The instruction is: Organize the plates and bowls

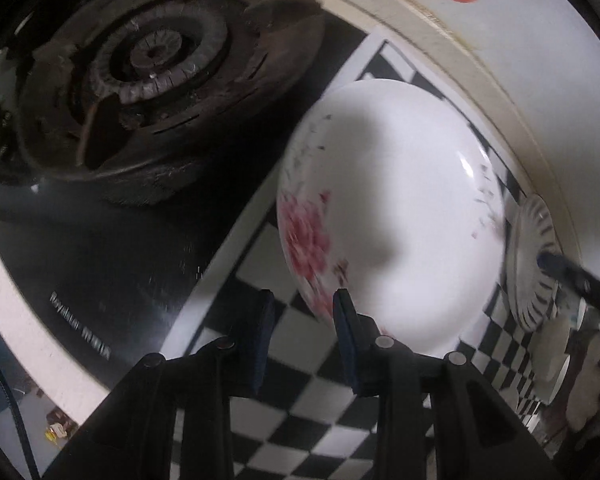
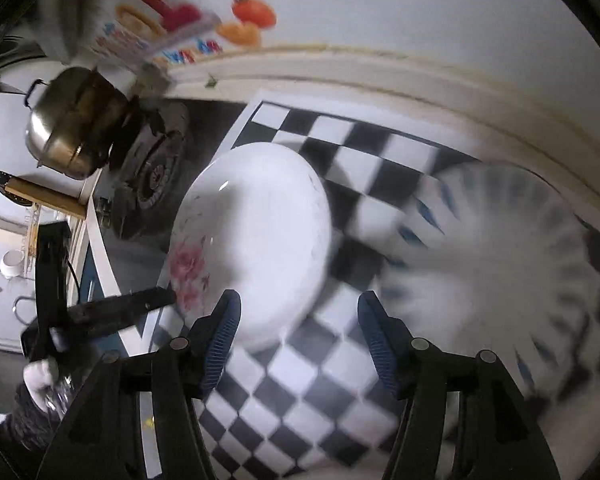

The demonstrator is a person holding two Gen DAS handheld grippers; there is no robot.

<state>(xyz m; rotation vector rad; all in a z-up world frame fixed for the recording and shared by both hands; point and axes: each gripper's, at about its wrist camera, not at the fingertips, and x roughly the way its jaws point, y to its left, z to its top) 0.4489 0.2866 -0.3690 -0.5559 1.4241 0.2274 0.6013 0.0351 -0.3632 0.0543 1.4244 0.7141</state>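
A white plate with pink flowers (image 1: 392,208) lies on the black-and-white checkered mat (image 1: 308,392). My left gripper (image 1: 304,304) is open, its fingers at the plate's near rim, holding nothing. A ribbed plate with dark-striped rim (image 1: 534,256) lies to the flowered plate's right. In the right wrist view the flowered plate (image 2: 256,236) is left of centre and the ribbed plate (image 2: 496,264), blurred, is at the right. My right gripper (image 2: 298,304) is open above the mat (image 2: 300,392) between the two plates. The left gripper also shows at the left (image 2: 112,308).
A black gas stove with a burner (image 1: 152,60) lies left of the mat. A steel pot (image 2: 72,124) sits on the stove's far side. The white wall with fruit stickers (image 2: 252,12) runs behind the counter. Small white dishes (image 1: 552,356) show at the right edge.
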